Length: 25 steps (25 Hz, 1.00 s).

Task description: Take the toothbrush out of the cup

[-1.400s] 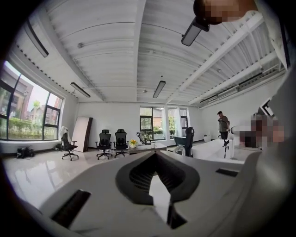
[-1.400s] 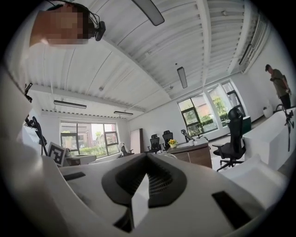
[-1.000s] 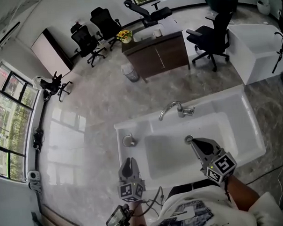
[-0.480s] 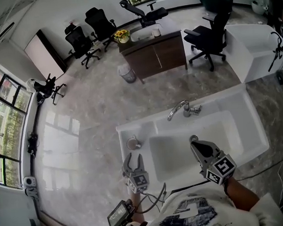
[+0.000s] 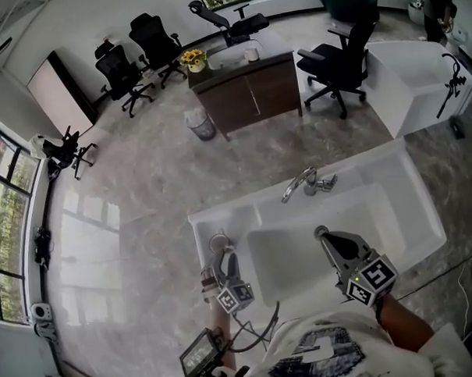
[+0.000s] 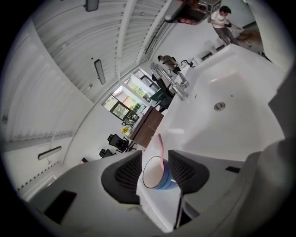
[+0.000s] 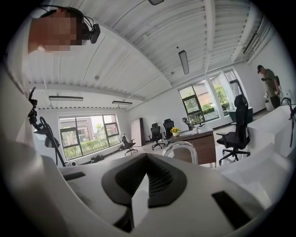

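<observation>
On the left ledge of the sink (image 5: 233, 221): a blue cup (image 5: 217, 243) stands with a pink toothbrush (image 6: 160, 147) sticking up out of it.
Left claw (image 5: 221, 260): spread wide open, at the lower left of the head view. The cup sits right between its two jaws. I cannot tell if the jaws touch it.
Right claw (image 5: 321, 233): pressed together with nothing in it. It is over the basin (image 5: 293, 255), lower right of the head view, well apart from the cup.
Left gripper view: the only one where the toothbrush shows. It leans on the cup's far rim, in the lower middle of the frame. The drain (image 6: 219, 106) shows at the upper right.
Right gripper view: the faucet (image 7: 181, 149) looks big and close, just past the closed jaws.
Head view: shows both claws at once. The cup looks tiny.
Edges: the cup stands between the sink's outer left edge and the basin's rim.
Open room: the wide white basin to the right of the cup, and the air above the toothbrush.
</observation>
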Motion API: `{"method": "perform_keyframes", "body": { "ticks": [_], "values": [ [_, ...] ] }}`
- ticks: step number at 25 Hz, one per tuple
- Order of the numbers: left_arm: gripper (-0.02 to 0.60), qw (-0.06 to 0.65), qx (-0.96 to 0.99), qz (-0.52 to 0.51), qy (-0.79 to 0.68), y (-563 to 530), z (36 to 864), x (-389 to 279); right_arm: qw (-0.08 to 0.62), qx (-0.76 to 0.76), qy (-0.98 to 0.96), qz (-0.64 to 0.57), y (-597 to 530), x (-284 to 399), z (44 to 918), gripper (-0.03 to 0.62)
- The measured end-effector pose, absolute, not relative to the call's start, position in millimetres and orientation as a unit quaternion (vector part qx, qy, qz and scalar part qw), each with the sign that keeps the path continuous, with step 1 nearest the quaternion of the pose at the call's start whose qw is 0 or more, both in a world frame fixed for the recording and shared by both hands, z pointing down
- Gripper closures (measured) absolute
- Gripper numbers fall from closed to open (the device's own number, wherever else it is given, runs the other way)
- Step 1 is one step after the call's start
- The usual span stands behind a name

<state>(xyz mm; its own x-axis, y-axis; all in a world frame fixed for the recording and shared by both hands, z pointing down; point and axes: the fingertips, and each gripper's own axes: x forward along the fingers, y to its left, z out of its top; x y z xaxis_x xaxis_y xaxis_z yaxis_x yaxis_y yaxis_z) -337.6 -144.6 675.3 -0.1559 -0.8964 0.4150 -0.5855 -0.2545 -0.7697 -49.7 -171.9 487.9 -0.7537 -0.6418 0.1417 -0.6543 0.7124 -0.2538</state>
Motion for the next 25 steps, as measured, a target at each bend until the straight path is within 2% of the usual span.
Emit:
{"method": "perform_keyframes", "body": {
  "ticks": [16, 25],
  "values": [
    [0.393, 0.165, -0.646, -0.494, 0.558, -164.3, 706.9, -343.9, 0.03, 0.377, -0.914, 0.143, -176.1, -50.6, 490.0, 0.594],
    [0.435, 0.164, -0.648, -0.494, 0.556, -168.1, 703.9, -343.3, 0.034, 0.377, -0.916, 0.132, -176.9, -52.9, 485.9, 0.594]
  ]
}}
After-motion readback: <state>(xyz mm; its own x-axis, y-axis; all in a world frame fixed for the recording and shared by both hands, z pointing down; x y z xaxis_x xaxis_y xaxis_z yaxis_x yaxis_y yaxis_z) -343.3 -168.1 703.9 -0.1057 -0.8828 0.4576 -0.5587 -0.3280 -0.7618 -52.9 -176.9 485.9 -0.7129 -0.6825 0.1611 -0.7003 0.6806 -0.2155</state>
